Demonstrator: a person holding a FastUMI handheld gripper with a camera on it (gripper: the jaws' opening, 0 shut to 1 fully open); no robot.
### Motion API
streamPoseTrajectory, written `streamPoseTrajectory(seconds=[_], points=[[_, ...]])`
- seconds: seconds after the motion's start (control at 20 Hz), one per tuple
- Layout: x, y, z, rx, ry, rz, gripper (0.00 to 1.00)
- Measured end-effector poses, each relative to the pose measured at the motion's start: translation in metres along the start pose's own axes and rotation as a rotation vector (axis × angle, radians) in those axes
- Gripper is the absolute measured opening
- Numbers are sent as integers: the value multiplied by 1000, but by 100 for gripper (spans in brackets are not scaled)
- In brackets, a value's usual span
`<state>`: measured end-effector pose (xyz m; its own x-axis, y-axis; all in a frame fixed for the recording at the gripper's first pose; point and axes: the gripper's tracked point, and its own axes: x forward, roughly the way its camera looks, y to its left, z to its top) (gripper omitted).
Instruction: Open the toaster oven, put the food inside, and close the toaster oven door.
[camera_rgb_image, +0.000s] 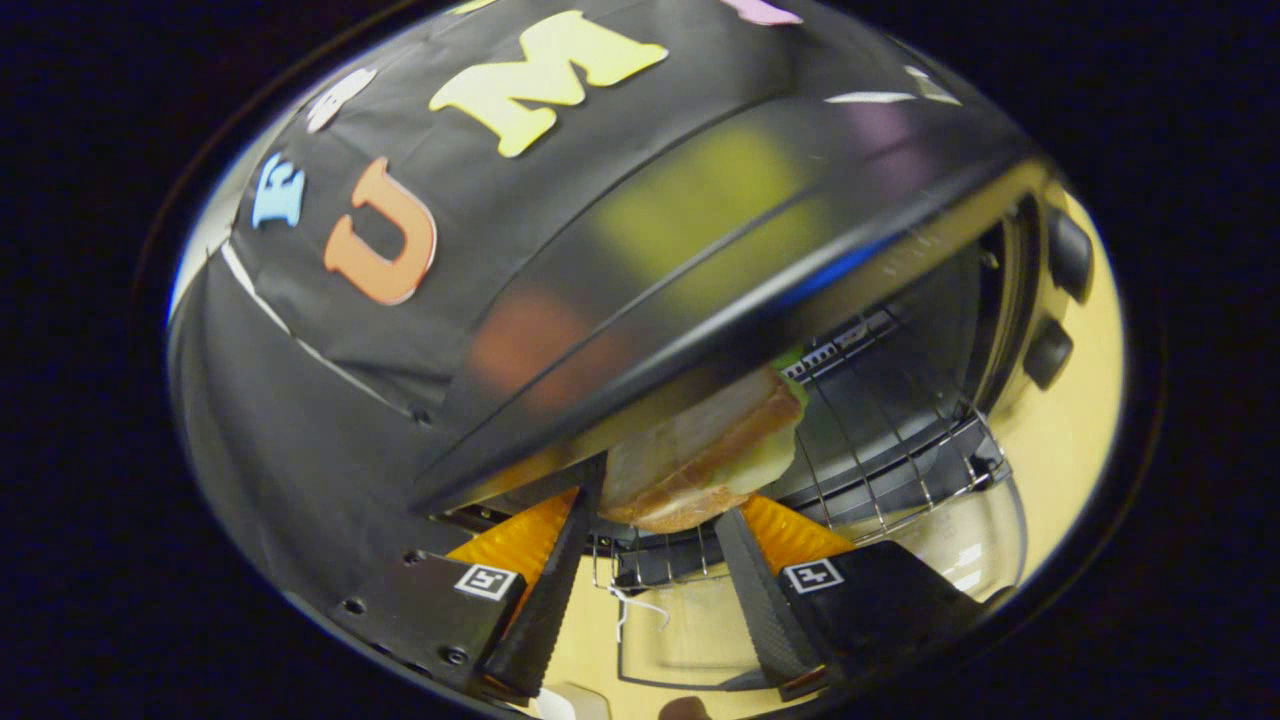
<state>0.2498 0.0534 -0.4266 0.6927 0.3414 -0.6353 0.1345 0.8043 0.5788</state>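
On the left, the booth's black cloth wall (300, 400) rose behind the toaster oven (620, 280), whose dark, glossy top filled the space above the fingers and threw back blurred colours. Below its front edge the cavity stood open, with the glass door (690, 630) let down flat under the gripper, a short white thread lying on it.

In the middle, the gripper (655, 520) held a sandwich (700, 455): both fingers pressed on its lower end, one on each side, closed to a narrow gap around the bread. The sandwich pointed forward, its far end just under the oven's front lip and over the front of the wire rack (880, 440). It looked like toasted bread with a pale green filling showing at the edges.

Such a thing would probably be light but soft and easy to crush, and the layers might slide apart if squeezed hard or tilted. Holding it across the crusted sides, near one end, seemed sensible, with only gentle pressure.

To the right, the rack's wires ran back into the dark cavity, and beyond them two black knobs (1060, 300) sat on the oven's control side, above a pale yellow tabletop (1070, 430).
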Motion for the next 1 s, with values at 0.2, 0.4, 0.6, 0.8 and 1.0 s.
streamPoseTrajectory(seconds=[0.2,0.4,0.6,0.8,1.0], points=[[-12,-5,-14,-83,61,-63,83],[-33,-2,-22,-149,76,-93,85],[-75,-5,-14,-190,47,-113,86],[-130,3,-13,-283,-16,-150,93],[-187,12,-13,-353,-113,-177,95]])
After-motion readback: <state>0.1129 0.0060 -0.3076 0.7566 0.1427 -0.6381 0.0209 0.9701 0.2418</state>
